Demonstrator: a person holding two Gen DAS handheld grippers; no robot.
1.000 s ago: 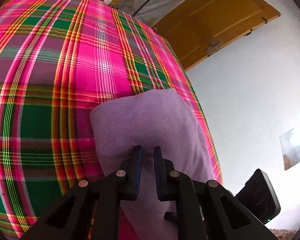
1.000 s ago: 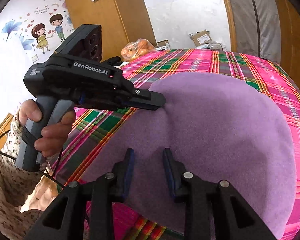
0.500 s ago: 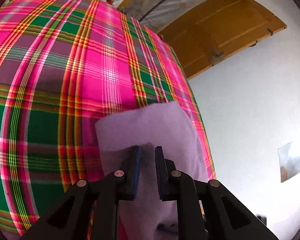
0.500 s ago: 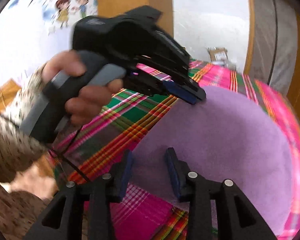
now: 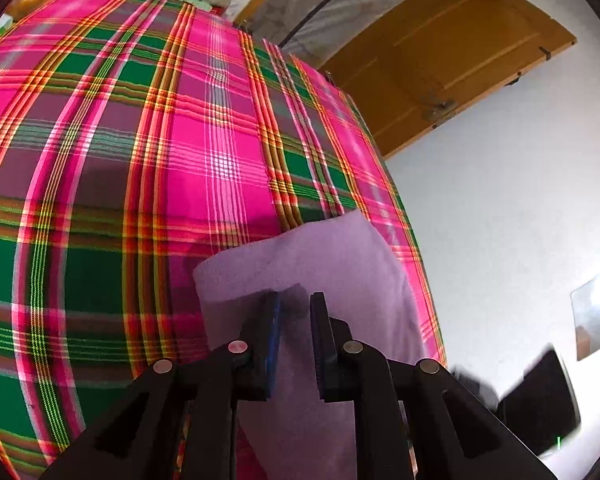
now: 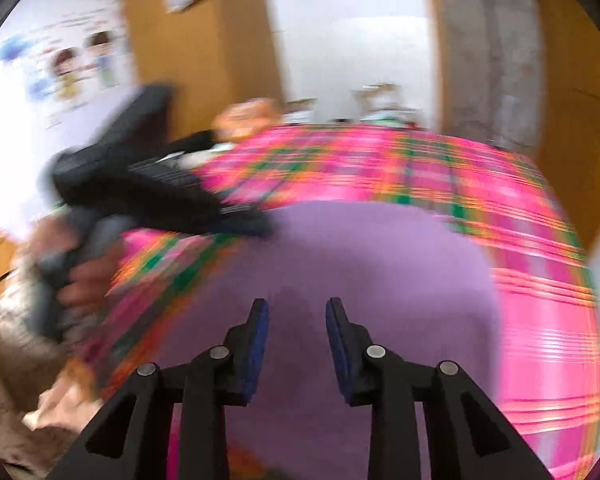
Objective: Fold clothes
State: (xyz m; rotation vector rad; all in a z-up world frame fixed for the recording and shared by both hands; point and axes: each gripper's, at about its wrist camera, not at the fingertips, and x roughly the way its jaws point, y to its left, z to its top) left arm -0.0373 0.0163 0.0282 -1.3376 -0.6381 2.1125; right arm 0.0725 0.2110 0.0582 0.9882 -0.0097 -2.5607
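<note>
Left wrist view: the left gripper (image 5: 294, 312) has its jaws close together, with a bit of the purple cloth (image 5: 324, 264) between them. I cannot tell if they pinch it.
Cloth place: it lies under and ahead of these jaws, on the pink checked bedspread (image 5: 140, 160), near its right edge.
Right wrist view: blurry. The right gripper (image 6: 296, 318) has its jaws wide apart and holds nothing.
Cloth here: the purple cloth (image 6: 380, 264) spreads under and ahead of the jaws.
Other tool: the left gripper (image 6: 260, 226) touches the cloth's far left edge, held by a hand (image 6: 80, 284).
Done so far: the cloth looks flat with neat edges, maybe folded once.
Left to do: I think more folds.
</note>
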